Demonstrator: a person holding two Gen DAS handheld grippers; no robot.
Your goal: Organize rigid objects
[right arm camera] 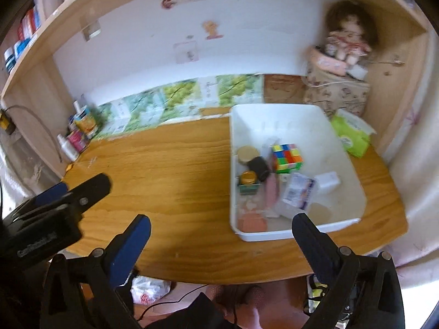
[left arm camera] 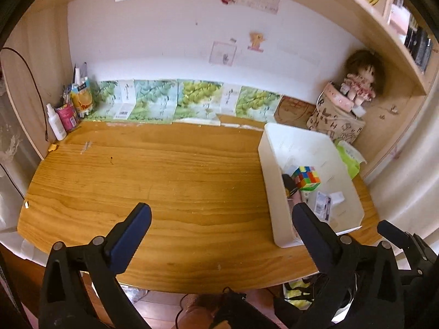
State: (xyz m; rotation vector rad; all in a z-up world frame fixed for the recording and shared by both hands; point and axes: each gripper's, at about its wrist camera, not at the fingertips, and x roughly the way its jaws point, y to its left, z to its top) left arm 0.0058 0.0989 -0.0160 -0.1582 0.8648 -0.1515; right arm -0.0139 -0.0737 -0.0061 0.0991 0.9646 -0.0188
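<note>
Now your left tongs point(left arm camera: 219, 222) and right tongs point(right arm camera: 221, 233) hang released and empty above the wooden counter point(right arm camera: 164, 178); the multicoloured puzzle cube point(right arm camera: 286, 157) lies with jars in the white plastic bin point(right arm camera: 274, 115) at two o'clock. Sorting looks finished; next, check for strays.

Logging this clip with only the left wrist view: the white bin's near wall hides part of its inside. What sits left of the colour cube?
Observer: In the right wrist view, a round tan-lidded jar stands against the left wall of the white bin, left of the cube.
Operator: Anything nearer than that jar?
Observer: A yellow-lidded jar sits just in front of it.
Operator: Are the right tongs carrying anything?
Observer: No, the right tongs stand open with nothing between them.
</note>
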